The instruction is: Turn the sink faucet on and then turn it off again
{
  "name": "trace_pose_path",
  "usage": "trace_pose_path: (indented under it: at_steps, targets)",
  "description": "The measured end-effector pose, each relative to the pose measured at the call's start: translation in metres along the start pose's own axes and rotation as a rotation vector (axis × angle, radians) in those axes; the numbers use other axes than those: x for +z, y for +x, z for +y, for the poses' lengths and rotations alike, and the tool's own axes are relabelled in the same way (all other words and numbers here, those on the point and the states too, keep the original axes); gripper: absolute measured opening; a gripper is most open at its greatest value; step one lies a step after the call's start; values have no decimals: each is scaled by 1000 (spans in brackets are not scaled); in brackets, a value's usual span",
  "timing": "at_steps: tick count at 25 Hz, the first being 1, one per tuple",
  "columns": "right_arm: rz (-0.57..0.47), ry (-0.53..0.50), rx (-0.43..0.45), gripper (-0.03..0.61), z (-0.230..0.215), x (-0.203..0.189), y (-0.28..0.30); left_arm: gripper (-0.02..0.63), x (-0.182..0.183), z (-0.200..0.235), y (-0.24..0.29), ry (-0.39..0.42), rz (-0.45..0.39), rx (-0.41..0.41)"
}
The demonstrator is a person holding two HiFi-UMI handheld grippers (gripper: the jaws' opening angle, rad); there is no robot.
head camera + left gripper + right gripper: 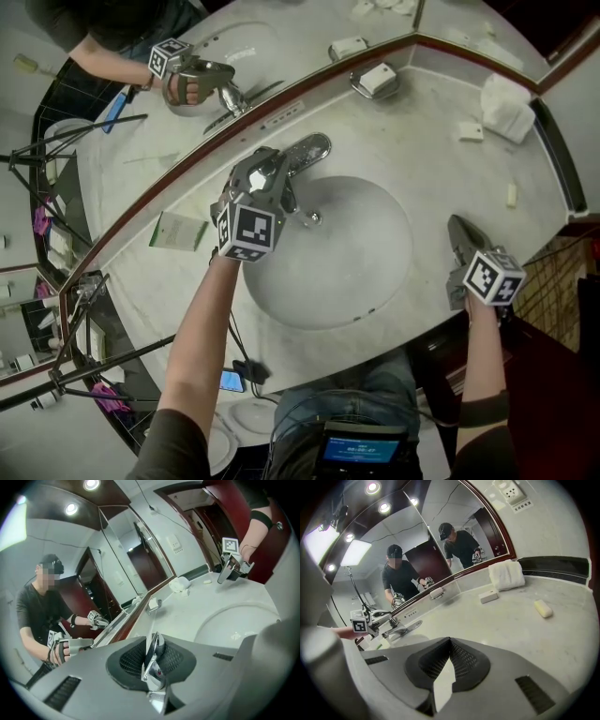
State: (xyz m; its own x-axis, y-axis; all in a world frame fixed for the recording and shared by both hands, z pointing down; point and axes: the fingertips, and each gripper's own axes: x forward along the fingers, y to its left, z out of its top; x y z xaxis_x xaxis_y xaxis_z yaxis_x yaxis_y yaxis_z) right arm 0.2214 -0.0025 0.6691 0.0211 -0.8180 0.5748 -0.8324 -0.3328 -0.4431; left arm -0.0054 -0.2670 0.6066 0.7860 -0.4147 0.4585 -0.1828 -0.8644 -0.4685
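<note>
Behind the basin (328,262), close under the mirror's red-brown frame (281,107), the left gripper (265,178) is clamped on the chrome faucet lever (153,656), seemingly to work it, with little room rearward, while the right gripper (459,230), jaws pressed together on nothing, hangs well apart over bare counter (441,178).
</note>
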Motion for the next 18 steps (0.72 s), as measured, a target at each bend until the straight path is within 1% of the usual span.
trace_pose_path:
  at_steps: [2,11,18]
  targets:
    - [-2,-1,1,23,1,2,-1,36,1,3,1,-16,-1,-7]
    - [-2,3,1,23,1,1,-2,35,0,1,2,-23,7,-22]
    - [-5,8,13,23,10,0,-6,37,-1,1,2,-32,35,-28]
